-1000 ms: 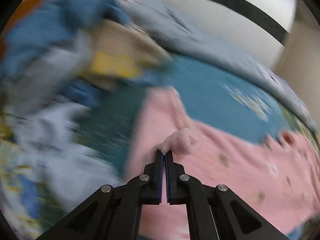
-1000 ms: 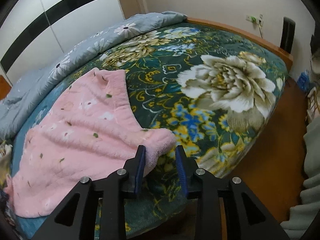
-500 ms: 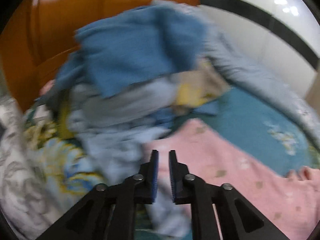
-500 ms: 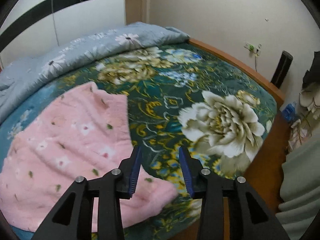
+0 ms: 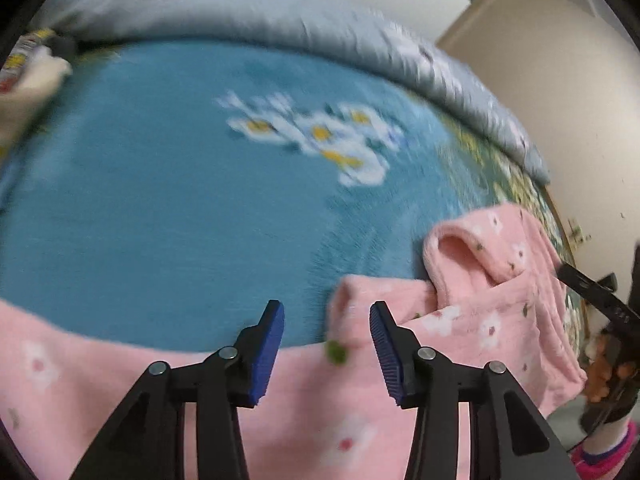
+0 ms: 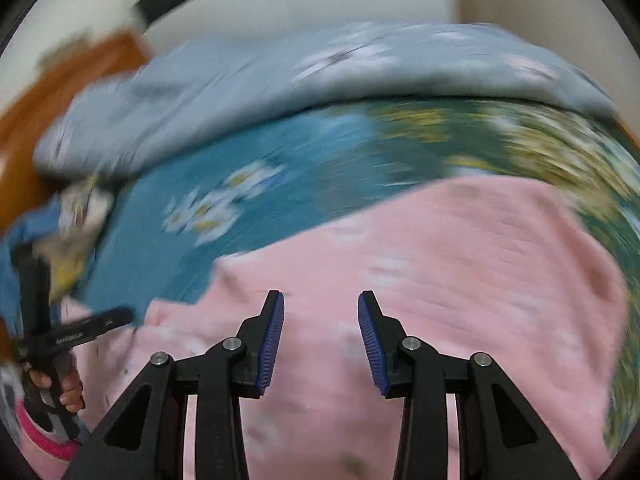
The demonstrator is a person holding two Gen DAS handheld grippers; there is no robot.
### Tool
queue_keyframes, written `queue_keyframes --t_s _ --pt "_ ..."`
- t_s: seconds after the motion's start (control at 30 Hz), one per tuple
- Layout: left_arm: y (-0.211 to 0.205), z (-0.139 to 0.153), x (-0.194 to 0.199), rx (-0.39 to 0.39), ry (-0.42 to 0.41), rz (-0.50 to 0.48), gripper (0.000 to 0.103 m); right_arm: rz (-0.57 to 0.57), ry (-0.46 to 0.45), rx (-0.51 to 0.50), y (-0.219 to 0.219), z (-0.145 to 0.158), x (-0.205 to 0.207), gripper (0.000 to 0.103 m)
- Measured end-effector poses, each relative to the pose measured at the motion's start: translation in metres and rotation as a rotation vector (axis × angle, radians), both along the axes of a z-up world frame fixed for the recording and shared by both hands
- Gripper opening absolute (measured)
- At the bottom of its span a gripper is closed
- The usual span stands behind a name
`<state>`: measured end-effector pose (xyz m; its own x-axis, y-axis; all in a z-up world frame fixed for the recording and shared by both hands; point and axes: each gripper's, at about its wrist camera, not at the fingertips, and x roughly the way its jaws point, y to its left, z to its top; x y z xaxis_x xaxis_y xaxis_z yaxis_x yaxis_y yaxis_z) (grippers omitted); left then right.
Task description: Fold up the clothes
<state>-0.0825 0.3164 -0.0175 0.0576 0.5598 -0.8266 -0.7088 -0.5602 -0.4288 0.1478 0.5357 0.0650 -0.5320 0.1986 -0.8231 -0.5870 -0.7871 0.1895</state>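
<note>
A pink fleece garment with small flowers lies spread on the bed, with a folded-over cuff or sleeve end at its far edge. It fills the lower half of the right wrist view. My left gripper is open and empty, hovering just above the garment's far edge. My right gripper is open and empty above the middle of the garment. The left gripper's body, held by a hand, shows at the left in the right wrist view. Both views are motion-blurred.
The bed has a teal blanket with white flowers and a dark floral part. A grey-blue quilt lies bunched along the far side by the wall. A clothes pile sits at the left. The wooden headboard is behind it.
My left gripper let go of the pink garment's corner, opened wide and swung from the clothes pile to the garment's far edge. My right gripper moved over the garment's middle.
</note>
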Motion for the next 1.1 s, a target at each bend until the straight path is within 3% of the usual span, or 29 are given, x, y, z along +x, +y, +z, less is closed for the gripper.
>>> queue_keyframes --t_s 0.07,0.2,0.3,0.37,0.4,0.47,0.63,0.8,0.83,0.97,1.1 --pt "0.016 -0.005 0.008 -0.025 -0.018 -0.059 0.049 0.088 -0.070 0.056 -0.018 -0.013 -0.042 0.039" --pt "0.038 -0.013 0.019 -0.071 -0.020 -0.137 0.051 0.123 -0.190 0.154 -0.027 -0.041 -0.085 0.039" --pt "0.043 -0.011 0.021 -0.070 -0.002 -0.161 0.048 0.088 -0.204 0.132 -0.020 -0.052 -0.085 0.039" --pt "0.046 -0.012 0.022 -0.069 -0.006 -0.171 0.038 0.065 -0.213 0.117 -0.015 -0.059 -0.085 0.030" --pt "0.048 -0.013 0.023 -0.073 -0.006 -0.172 0.034 0.043 -0.214 0.106 -0.010 -0.060 -0.081 0.018" --pt "0.048 0.000 0.020 -0.053 0.012 -0.169 0.016 0.006 -0.191 0.087 -0.001 -0.056 -0.073 0.011" --pt "0.048 0.032 0.011 -0.003 0.055 -0.161 0.011 -0.073 -0.082 0.114 0.010 -0.026 -0.045 0.008" --pt "0.047 0.066 0.002 0.049 0.100 -0.153 0.011 -0.163 0.076 0.186 0.022 0.035 0.005 0.008" --pt "0.046 0.083 -0.004 0.082 0.117 -0.153 0.011 -0.168 0.100 0.197 0.022 0.043 0.013 0.008" --pt "0.033 0.143 -0.035 0.121 0.310 -0.054 0.011 -0.176 0.150 0.237 0.018 0.059 0.036 0.008" --pt "-0.009 0.175 -0.091 0.122 0.477 0.146 0.011 -0.131 0.127 0.237 0.002 0.040 0.040 0.008"
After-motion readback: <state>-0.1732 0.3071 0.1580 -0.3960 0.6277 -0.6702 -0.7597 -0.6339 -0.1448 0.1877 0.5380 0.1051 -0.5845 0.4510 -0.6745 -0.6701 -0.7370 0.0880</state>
